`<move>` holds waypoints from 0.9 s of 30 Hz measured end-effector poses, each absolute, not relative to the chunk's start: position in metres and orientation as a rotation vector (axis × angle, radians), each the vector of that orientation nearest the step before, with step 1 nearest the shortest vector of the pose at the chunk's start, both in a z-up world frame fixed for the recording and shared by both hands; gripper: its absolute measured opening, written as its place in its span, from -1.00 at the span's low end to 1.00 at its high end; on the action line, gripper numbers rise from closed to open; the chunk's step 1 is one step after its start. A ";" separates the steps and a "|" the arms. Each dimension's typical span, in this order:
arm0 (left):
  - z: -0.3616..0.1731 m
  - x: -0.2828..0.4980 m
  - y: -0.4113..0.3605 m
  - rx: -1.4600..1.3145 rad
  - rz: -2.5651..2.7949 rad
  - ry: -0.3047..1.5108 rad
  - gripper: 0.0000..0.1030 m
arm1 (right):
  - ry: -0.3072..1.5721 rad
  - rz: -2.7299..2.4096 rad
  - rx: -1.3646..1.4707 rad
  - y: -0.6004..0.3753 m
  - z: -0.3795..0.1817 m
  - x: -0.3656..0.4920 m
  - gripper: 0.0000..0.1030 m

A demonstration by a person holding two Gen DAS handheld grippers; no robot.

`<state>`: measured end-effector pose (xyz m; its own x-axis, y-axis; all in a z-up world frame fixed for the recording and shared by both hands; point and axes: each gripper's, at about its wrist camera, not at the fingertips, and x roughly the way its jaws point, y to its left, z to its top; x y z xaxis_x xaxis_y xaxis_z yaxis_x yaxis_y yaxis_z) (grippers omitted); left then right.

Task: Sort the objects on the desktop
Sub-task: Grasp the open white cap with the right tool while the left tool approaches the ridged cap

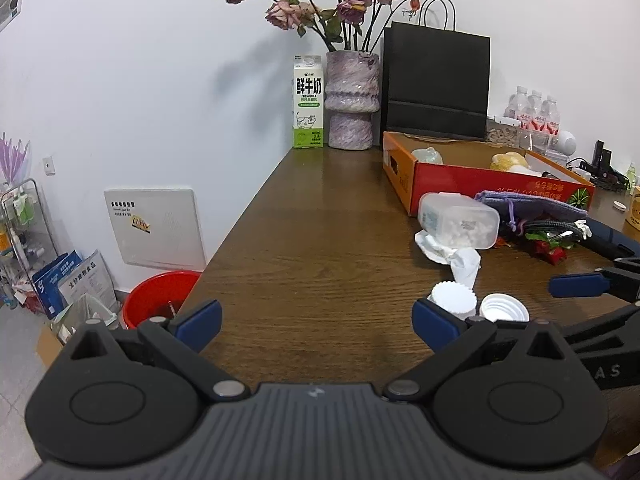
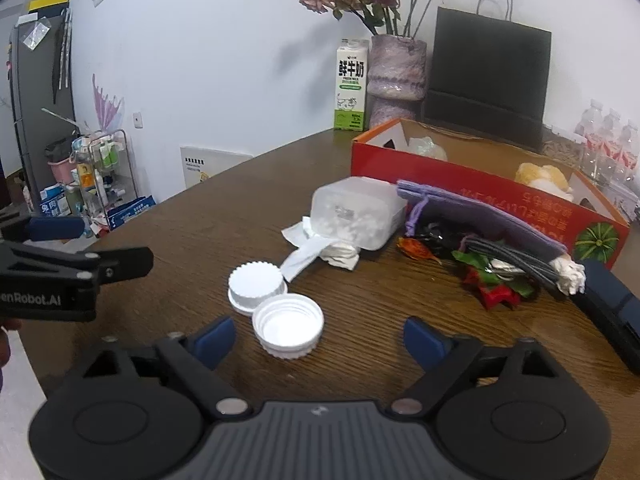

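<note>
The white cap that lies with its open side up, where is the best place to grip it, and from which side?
Grip the open-side-up cap across its ribbed outer wall, coming from above and the near side with the right claw, which is open. The hollow faces up, so the wall is free. The second cap touches its far-left edge, so avoid that side.

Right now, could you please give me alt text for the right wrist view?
The open right hand-held gripper hovers low over a wooden table, nearest an upturned white cap beside a white lid. Behind lie a crumpled tissue, a clear plastic box and a red cardboard box.
</note>
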<state>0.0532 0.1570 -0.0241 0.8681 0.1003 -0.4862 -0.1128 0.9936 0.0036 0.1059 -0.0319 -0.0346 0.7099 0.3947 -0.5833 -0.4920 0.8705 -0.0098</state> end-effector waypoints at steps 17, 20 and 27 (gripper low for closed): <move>-0.034 0.072 0.141 -0.037 0.057 0.545 1.00 | 0.562 0.514 -0.166 -0.038 -0.036 0.107 -0.25; -0.035 0.080 0.131 -0.032 0.031 0.551 1.00 | 0.565 0.488 -0.157 -0.046 -0.036 0.110 -0.25; -0.039 0.100 0.107 -0.028 -0.004 0.568 1.00 | 0.562 0.429 -0.146 -0.069 -0.035 0.114 -0.25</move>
